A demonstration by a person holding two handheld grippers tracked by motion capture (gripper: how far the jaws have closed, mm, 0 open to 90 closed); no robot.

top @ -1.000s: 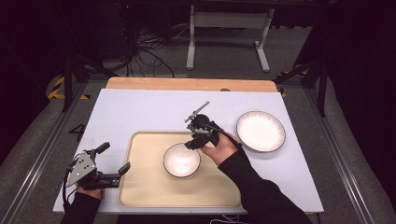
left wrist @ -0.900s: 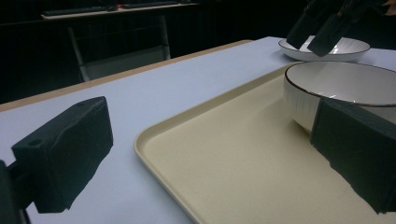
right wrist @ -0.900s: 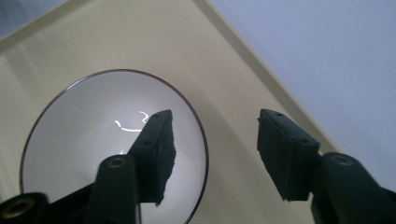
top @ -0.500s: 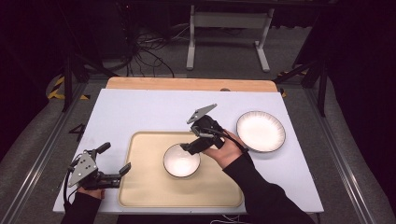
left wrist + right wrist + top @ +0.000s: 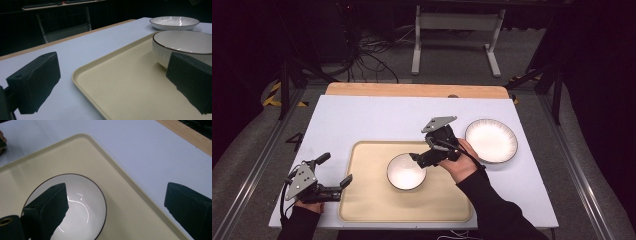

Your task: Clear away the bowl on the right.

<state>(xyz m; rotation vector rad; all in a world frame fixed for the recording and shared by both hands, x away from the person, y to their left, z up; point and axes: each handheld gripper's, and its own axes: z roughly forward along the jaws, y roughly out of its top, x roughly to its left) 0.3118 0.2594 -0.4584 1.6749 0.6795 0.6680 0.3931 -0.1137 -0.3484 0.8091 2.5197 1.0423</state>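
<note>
A white bowl [image 5: 406, 171] with a dark rim stands in the middle of a beige tray [image 5: 362, 200]. My right gripper [image 5: 420, 150] hovers open just above the bowl's far right rim. In the right gripper view one jaw hangs over the bowl [image 5: 82, 210] and the other over the white table beyond the tray's edge [image 5: 130, 202]. My left gripper [image 5: 335, 169] rests open at the tray's left edge, nothing between its jaws. From the left gripper view the bowl [image 5: 185, 47] stands apart, beyond the right jaw.
A white ribbed plate [image 5: 491, 140] lies on the white table [image 5: 362, 120] to the right of the tray, also seen as the plate [image 5: 175, 22] behind the bowl. A wooden strip [image 5: 412, 90] runs along the table's far edge.
My right gripper has lifted and drawn back a little to the right from the bowl's rim. The bowl stays in place, and the left gripper has not moved.
</note>
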